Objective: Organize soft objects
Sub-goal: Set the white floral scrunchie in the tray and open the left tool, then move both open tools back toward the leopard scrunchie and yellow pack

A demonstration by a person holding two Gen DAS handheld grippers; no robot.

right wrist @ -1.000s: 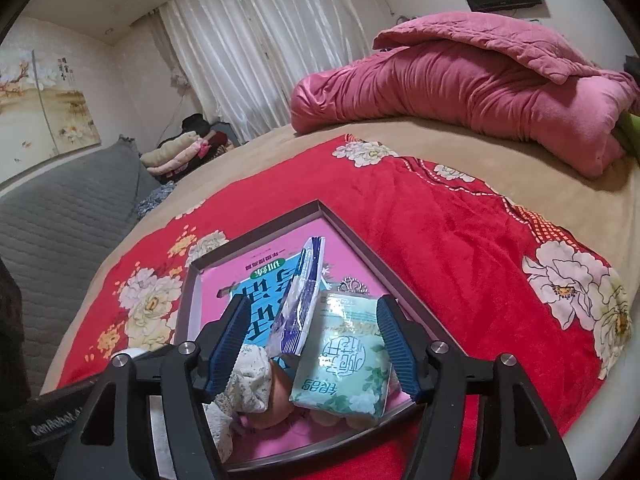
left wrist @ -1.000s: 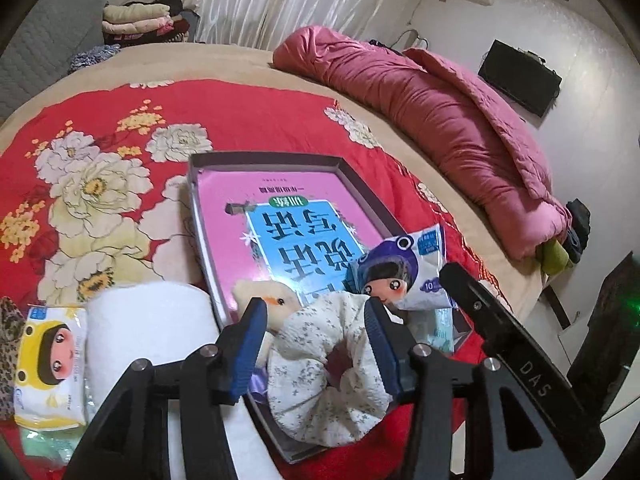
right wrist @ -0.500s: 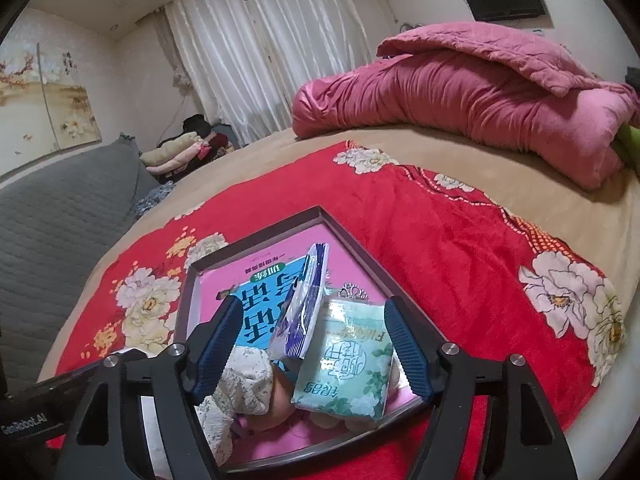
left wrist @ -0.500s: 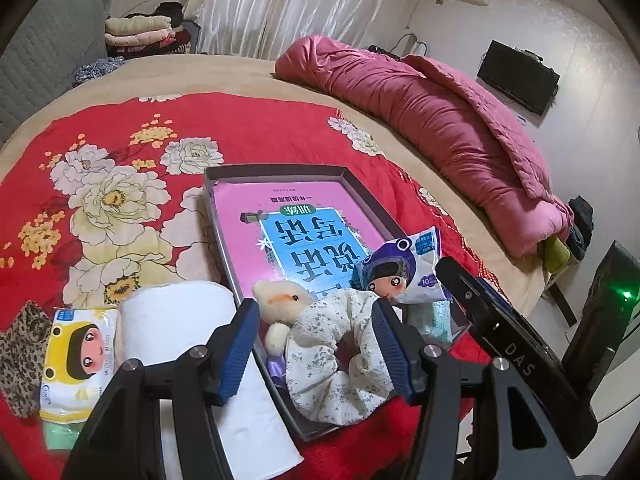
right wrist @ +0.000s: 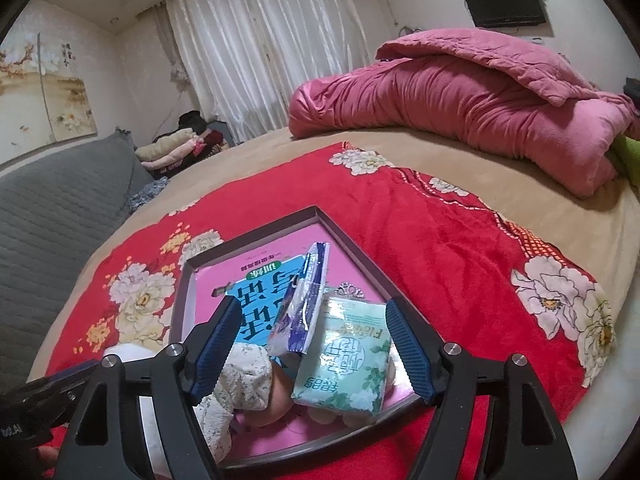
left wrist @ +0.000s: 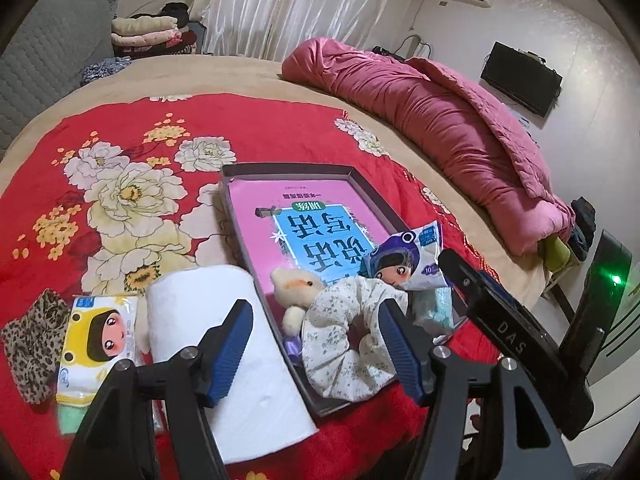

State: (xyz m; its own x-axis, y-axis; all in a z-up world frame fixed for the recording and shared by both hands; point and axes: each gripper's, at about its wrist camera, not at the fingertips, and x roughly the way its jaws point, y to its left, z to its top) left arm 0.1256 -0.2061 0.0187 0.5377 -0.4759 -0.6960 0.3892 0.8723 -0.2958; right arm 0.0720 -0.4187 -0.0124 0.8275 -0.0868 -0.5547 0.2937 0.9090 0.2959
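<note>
A dark shallow box [left wrist: 237,216] with a pink and blue book inside lies on the red floral blanket. In it are a floral scrunchie [left wrist: 344,344], a small plush toy [left wrist: 296,284], a purple cartoon tissue pack [left wrist: 404,260] and a green tissue pack [right wrist: 344,364]. My left gripper [left wrist: 316,344] is open and empty, above the box's near edge. My right gripper [right wrist: 312,348] is open and empty, around the green pack without touching it. Left of the box lie a white paper roll [left wrist: 224,344], a yellow cartoon tissue pack [left wrist: 98,344] and a leopard-print scrunchie [left wrist: 32,336].
A rolled pink quilt [left wrist: 440,132] lies along the far right of the bed. Folded clothes [left wrist: 148,30] are stacked at the back by the curtains. A grey padded headboard [right wrist: 48,208] stands on the left. The bed edge drops off at the right.
Both grippers have pulled back and up from the box. The floral scrunchie, which was between my left fingers, now lies in the box. The left jaws are wider apart.
</note>
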